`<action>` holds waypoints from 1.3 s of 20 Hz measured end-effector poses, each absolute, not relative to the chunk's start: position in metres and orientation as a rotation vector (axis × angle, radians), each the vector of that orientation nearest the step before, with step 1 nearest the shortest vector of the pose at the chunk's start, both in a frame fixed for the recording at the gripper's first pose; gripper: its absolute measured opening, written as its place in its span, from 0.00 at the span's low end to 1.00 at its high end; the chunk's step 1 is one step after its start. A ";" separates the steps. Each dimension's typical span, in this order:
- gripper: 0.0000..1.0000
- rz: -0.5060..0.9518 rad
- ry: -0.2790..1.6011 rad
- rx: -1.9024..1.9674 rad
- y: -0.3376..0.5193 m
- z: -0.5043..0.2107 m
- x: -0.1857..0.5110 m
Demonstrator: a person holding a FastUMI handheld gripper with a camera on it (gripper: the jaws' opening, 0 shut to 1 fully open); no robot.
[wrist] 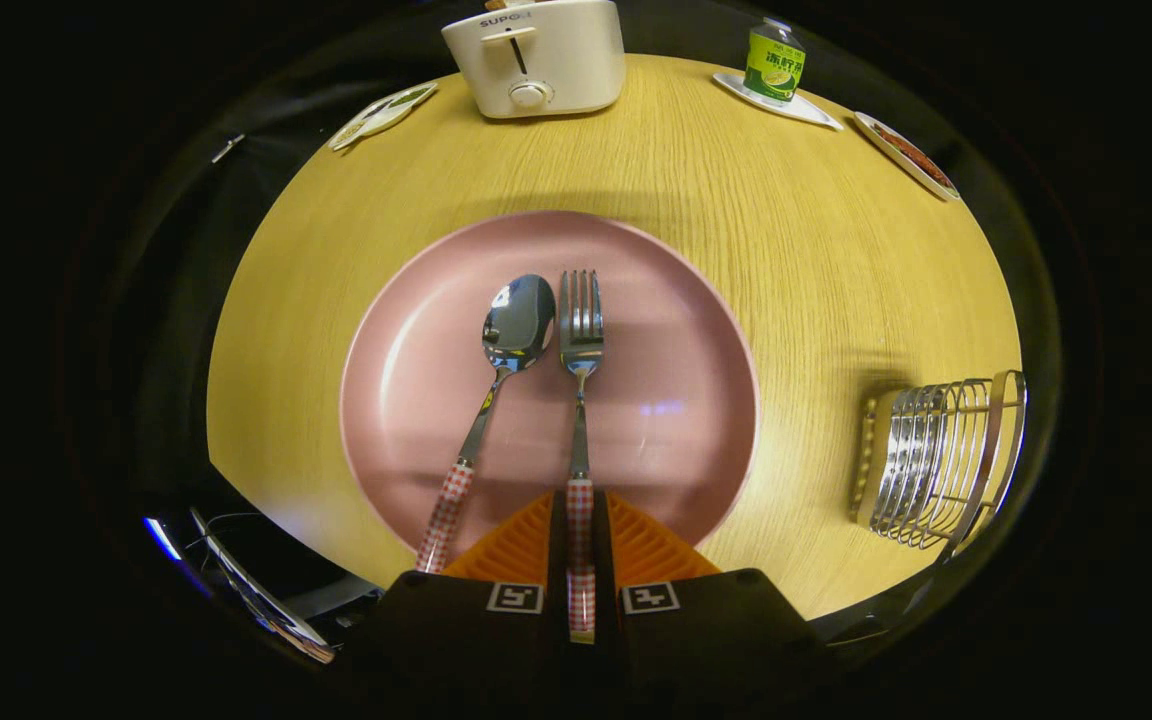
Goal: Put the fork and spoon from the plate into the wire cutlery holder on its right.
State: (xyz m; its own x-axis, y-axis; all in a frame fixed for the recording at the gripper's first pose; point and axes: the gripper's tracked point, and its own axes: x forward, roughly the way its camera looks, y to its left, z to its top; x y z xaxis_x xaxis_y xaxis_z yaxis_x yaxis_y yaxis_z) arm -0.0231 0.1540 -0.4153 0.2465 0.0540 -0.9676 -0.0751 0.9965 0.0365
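Gripper [580,520] clenched on fork [580,400] handle w/ fork & spoon [496,390] lying in pink plate [696,400] just ahead, wire holder [941,460] off to right holding no cutlery.

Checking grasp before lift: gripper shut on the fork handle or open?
Shut on the steel fork with the red checked handle: the gripper has both fingers pressed against the handle, no gap. Fork lies on the pink round plate.
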 end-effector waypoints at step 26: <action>0.11 0.381 1.743 -0.354 -0.069 -0.279 -0.094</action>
